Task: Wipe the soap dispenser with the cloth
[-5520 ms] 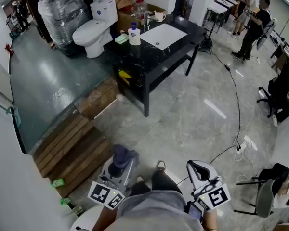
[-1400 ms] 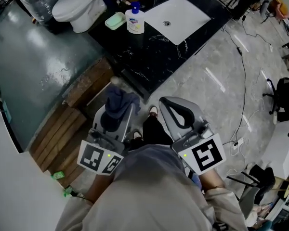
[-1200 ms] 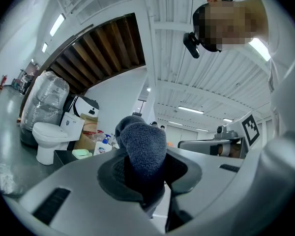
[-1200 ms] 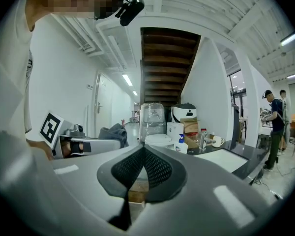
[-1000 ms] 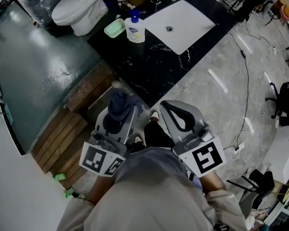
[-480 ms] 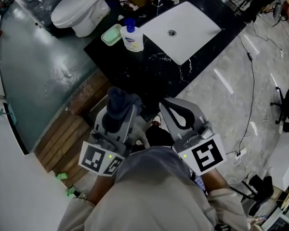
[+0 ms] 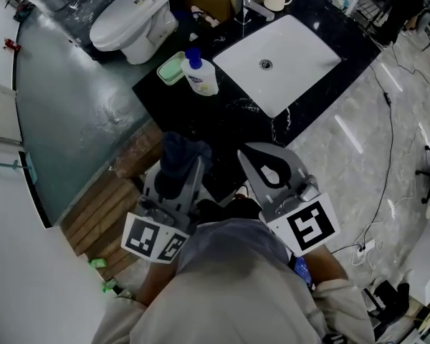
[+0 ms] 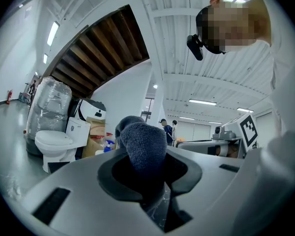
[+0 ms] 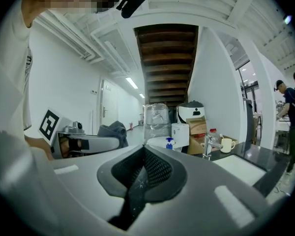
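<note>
1. The dispenser (image 7: 199,76) stands on the black bench (image 7: 222,124), near its far left corner. It is just beside a green soap dish (image 7: 170,69) and left of the white sink (image 7: 301,45).
2. It stands upright, so its long axis is vertical, with the blue pump on top and the label roughly towards us. The spout is too small for us to tell which way it points.
3. The left claw (image 7: 175,179) is clamped on the dark cloth (image 7: 180,149), which bulges up past the jaw tips. It is well apart from the dispenser, on the near side of the bench.
4. The right claw (image 7: 264,156) is closed with its pads together and holds nothing. It hangs level beside the left one.
5. We judge that this is the approach and that no wiping has begun.
6. Next we must carry the cloth forward to the bottle's side and press lightly. The bottle may slide or tip, so we would open the right claw to steady it.
</note>
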